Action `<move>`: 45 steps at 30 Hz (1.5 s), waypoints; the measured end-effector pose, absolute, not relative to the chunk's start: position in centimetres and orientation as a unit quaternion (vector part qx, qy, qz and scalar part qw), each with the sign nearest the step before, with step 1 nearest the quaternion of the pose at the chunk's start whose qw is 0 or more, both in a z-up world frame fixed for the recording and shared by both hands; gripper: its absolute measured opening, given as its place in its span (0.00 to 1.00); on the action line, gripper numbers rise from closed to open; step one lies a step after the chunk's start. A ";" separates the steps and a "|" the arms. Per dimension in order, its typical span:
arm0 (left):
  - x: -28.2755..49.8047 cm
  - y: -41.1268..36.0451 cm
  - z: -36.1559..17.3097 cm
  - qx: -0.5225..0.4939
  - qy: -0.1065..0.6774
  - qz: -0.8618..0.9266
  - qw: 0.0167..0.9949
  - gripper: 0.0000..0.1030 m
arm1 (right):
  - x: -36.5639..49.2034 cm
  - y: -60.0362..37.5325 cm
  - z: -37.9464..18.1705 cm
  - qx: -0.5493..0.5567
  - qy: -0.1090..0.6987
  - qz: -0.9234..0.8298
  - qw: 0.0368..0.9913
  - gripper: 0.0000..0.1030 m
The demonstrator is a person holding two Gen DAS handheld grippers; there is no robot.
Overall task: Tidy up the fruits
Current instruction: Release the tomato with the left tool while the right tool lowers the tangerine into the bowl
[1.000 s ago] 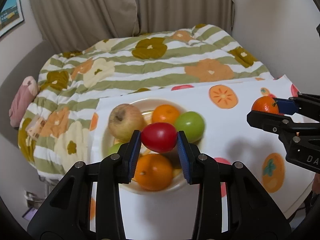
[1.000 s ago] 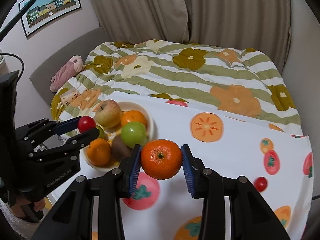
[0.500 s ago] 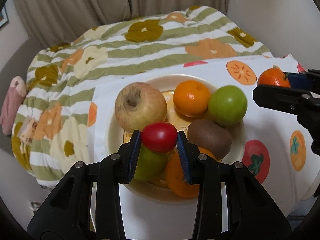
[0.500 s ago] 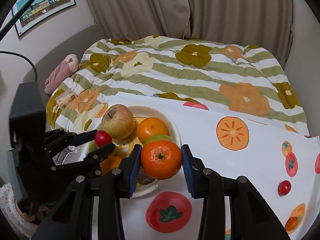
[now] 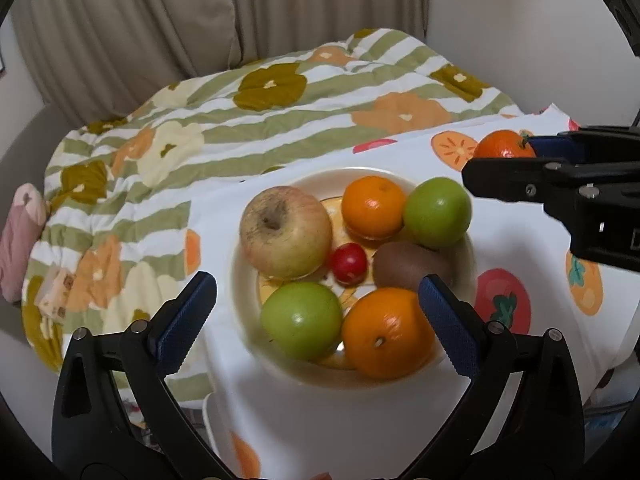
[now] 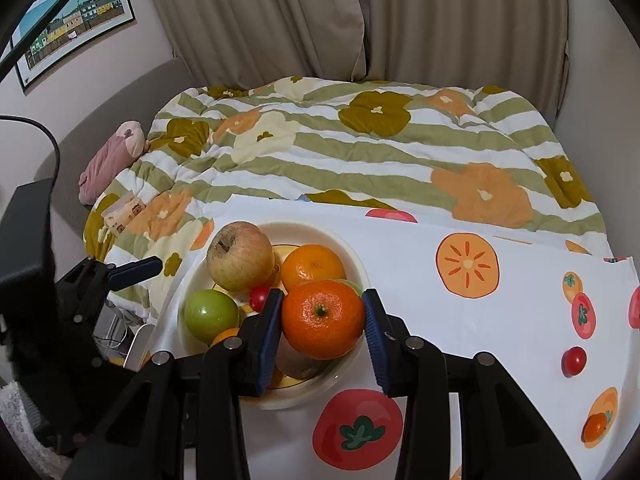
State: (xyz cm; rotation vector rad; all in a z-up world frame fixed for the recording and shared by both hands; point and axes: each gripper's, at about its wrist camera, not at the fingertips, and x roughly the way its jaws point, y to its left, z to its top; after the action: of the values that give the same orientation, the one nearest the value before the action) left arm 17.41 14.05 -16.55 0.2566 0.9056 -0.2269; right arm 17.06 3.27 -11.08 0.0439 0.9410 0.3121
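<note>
A cream bowl [image 5: 240, 280] on the fruit-print cloth holds a big apple [image 5: 286, 230], two green fruits [image 5: 302, 322], two oranges [image 5: 388, 332], a kiwi [image 5: 408, 264] and a small red tomato [image 5: 349, 263] in the middle. My left gripper [image 5: 318, 320] is open and empty just above the bowl's near side. My right gripper [image 6: 322, 322] is shut on a mandarin [image 6: 323, 319], held over the bowl's [image 6: 360, 264] right part. The mandarin [image 5: 504, 145] also shows in the left wrist view. Another small red tomato [image 6: 574, 359] lies on the cloth at the right.
A striped flower-print quilt [image 6: 380, 152] covers the bed behind the table. A pink plush [image 6: 112, 160] and a snack packet [image 6: 122, 214] lie at the bed's left side. Curtains hang behind. The table's left edge runs close to the bowl.
My left gripper has opened and let the red tomato go into the middle of the bowl. My right gripper has carried the mandarin left, over the bowl.
</note>
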 end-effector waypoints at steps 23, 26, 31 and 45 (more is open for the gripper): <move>15.0 19.8 -15.4 0.114 0.441 -0.061 0.888 1.00 | 19.2 9.6 -14.4 -0.029 0.475 0.234 0.847 0.36; 14.9 20.2 -15.9 0.107 0.446 -0.062 0.886 1.00 | 19.5 10.1 -15.2 -0.034 0.478 0.242 0.844 0.36; 15.0 20.4 -16.6 0.109 0.451 -0.065 0.883 1.00 | 19.6 10.8 -16.0 -0.053 0.477 0.252 0.840 0.36; 14.5 19.9 -16.0 0.111 0.447 -0.063 0.885 1.00 | 19.0 9.8 -14.5 -0.041 0.454 0.249 0.855 0.93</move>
State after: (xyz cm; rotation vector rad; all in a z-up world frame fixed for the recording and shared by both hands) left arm 14.51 19.90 -15.99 0.2308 0.9301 -0.1315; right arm 19.01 9.84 -14.50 -0.0863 0.9543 0.5227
